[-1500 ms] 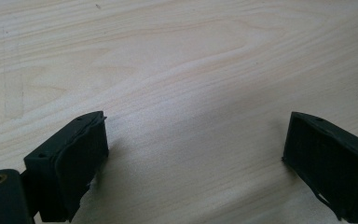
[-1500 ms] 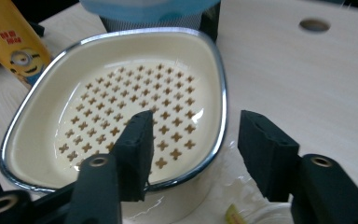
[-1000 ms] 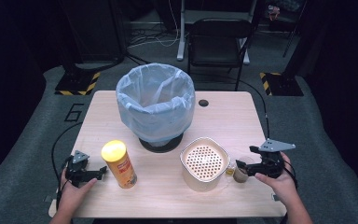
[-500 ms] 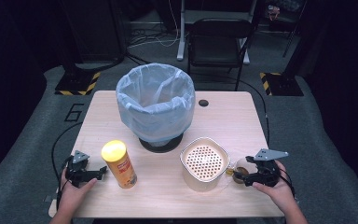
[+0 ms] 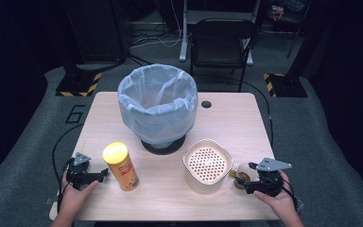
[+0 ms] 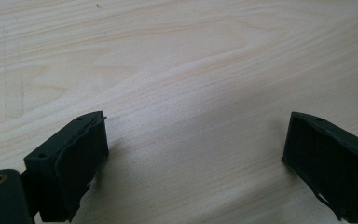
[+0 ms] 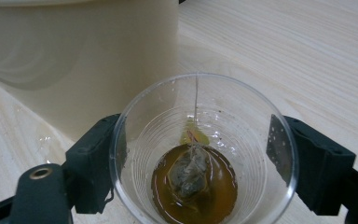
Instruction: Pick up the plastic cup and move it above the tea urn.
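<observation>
While the orange canister's label is too blurred to read, your right hand-held gripper clasps a clear cup holding a teabag, and your left hand-held gripper gapes wide over bare bench.

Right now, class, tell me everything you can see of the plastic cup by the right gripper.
The cup is clear, ribbed plastic, standing upright on the table beside the cream container. A little brown tea lies at its bottom with a tea bag in it, whose string runs up the inner wall. The right gripper has one jaw on each side of the cup, at its wall.
</observation>
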A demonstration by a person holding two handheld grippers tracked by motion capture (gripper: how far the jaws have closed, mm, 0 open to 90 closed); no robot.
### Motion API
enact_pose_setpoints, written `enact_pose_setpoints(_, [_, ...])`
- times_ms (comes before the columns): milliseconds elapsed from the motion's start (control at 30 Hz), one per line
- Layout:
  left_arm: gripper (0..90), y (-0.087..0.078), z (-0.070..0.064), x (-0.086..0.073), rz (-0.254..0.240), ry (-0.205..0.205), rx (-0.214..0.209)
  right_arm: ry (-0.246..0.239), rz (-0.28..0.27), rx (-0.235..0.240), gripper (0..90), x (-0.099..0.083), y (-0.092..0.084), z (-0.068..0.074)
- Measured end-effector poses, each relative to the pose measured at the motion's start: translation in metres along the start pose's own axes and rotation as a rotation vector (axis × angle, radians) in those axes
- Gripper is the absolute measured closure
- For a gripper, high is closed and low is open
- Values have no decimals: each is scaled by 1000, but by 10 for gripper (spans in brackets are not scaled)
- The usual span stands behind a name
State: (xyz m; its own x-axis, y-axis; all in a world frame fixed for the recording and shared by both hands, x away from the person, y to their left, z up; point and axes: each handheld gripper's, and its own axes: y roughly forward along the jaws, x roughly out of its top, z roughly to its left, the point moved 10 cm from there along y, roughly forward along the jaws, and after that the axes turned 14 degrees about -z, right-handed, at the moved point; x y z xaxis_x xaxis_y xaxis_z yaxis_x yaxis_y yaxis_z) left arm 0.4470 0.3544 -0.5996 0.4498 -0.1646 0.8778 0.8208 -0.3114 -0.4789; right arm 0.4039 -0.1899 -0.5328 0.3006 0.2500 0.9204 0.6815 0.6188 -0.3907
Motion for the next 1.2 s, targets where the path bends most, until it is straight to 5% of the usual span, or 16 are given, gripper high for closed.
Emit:
enact_pose_setpoints(300, [63, 0, 0, 0, -1, -1, 0, -6, 28, -20, 268, -12, 6, 2])
enact_pose_setpoints(467, [63, 0, 0, 0, 0, 0, 0, 16, 18, -21, 280, -11, 7, 1])
enact_pose_setpoints(800, [63, 0, 0, 0, 0, -1, 0, -15, 28, -4, 335, -7, 3, 3])
enact_pose_setpoints(1200, [63, 0, 0, 0, 0, 0, 0, -189, 27, -52, 367, 60, -5, -23])
